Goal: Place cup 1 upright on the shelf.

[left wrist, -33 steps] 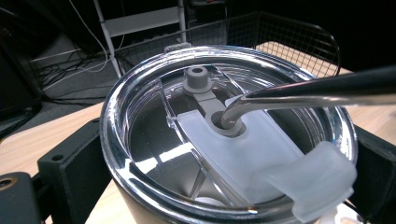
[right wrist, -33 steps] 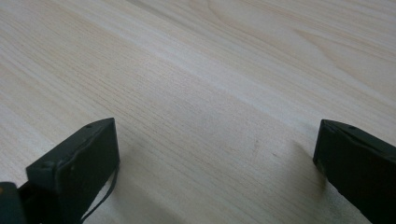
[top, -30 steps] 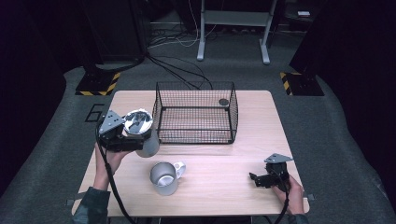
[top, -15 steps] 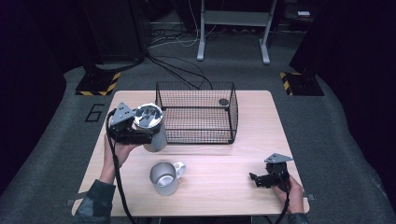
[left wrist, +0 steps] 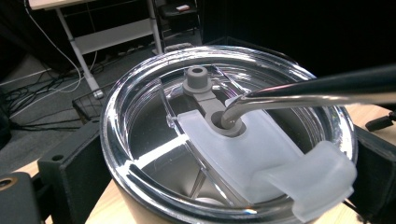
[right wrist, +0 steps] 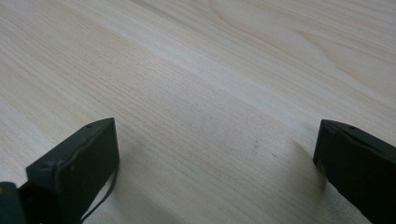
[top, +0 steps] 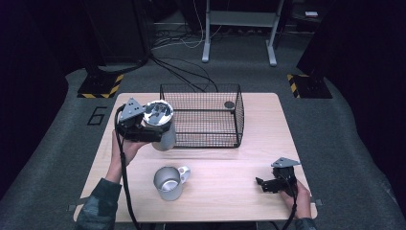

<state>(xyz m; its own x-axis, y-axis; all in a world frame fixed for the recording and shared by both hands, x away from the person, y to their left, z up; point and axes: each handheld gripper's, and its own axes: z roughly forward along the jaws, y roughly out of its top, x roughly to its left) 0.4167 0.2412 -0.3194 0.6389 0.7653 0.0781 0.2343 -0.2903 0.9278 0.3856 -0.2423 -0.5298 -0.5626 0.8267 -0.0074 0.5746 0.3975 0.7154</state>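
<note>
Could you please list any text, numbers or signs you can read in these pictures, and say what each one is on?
"6": a large numeral on the grey floor left of the table.
Yellow-and-black hazard stripes, no words: on the two floor stands.
The tumbler lid bears no readable text.

Your high view looks forward and down from above your side onto the whole table (top: pixel 249 158). Your left gripper view sits very close over the tumbler's clear lid (left wrist: pixel 224 140), facing past it toward the wire basket (left wrist: pixel 88 100), which the high view also shows. Your right gripper view looks down at bare tabletop from close range
</note>
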